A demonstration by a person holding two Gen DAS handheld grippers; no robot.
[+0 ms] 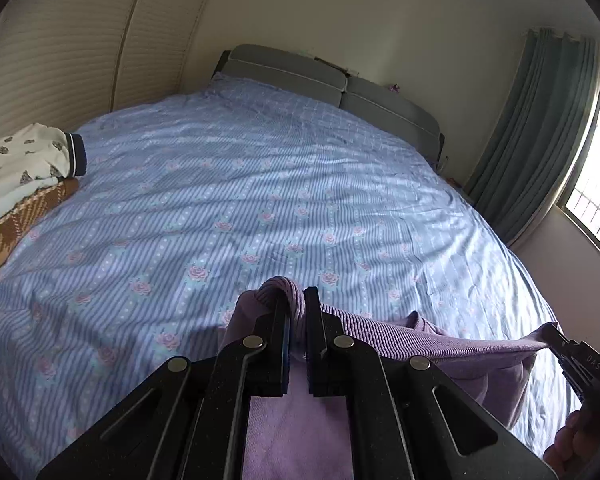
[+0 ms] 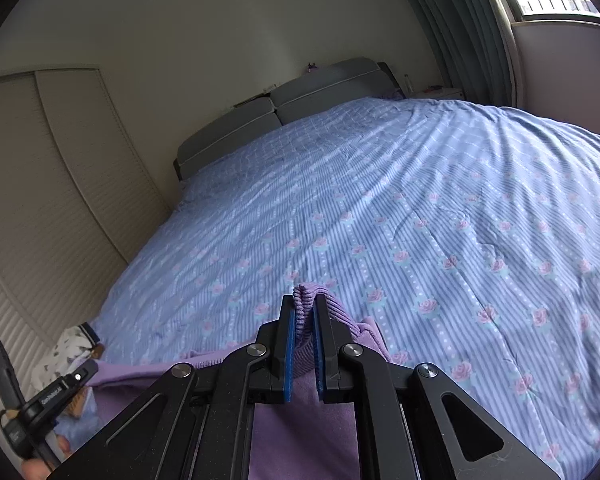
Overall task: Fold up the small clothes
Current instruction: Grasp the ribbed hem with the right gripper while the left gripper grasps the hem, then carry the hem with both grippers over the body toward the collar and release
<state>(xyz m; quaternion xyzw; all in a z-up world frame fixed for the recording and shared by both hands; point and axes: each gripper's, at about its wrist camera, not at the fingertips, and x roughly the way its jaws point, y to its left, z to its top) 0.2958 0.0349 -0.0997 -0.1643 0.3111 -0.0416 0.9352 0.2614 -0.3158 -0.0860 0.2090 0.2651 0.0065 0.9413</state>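
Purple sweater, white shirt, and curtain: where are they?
Purple sweater (image 1: 440,338): left wrist view, ribbed edge.
White shirt (image 1: 24,160): left wrist view, patterned front.
Curtain (image 1: 540,128): left wrist view, middle folds.

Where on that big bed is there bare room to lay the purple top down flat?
The blue striped rose-print bedspread lies bare from the grey padded headboard down to both grippers, and across to the green curtain side. It is crowded only at the left edge, where a white printed garment sits on a brown plaid cloth. The ribbed purple top hangs between the left gripper and right gripper.
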